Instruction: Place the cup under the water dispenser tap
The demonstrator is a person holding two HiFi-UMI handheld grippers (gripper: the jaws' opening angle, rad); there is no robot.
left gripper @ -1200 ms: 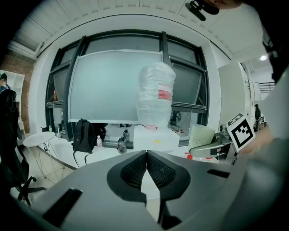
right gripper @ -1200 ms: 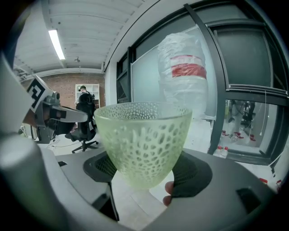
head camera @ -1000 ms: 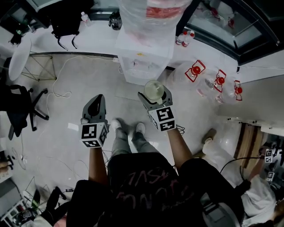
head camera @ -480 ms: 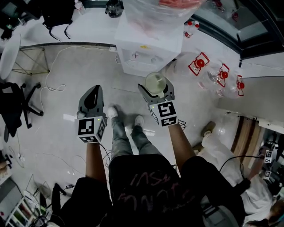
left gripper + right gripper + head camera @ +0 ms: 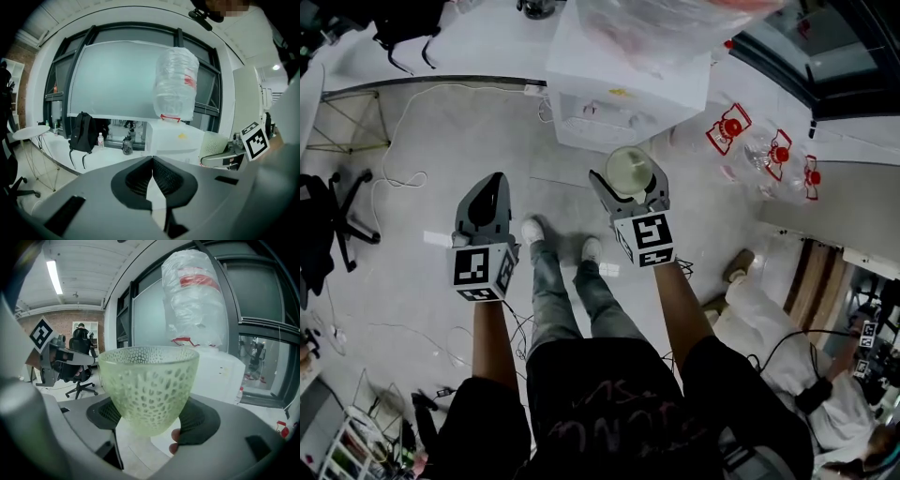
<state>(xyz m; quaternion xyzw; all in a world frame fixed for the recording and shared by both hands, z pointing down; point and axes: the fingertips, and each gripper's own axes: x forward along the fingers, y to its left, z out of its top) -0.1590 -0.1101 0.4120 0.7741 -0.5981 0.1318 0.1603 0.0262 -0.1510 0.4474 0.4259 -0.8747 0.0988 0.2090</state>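
Cup point(image 5: 147, 380) sits pinched in the right claw point(image 5: 628, 187), now lower and nearer the dispenser point(image 5: 619, 94) than a second ago, but not yet under it. Left claw point(image 5: 490, 187) is closed, empty. Approach looks about half done.

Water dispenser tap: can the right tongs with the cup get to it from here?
Probably yes. The right tongs hold the pale green cup upright, facing the water dispenser, with only bare floor between them. The left tongs are off to the side, not in the way.
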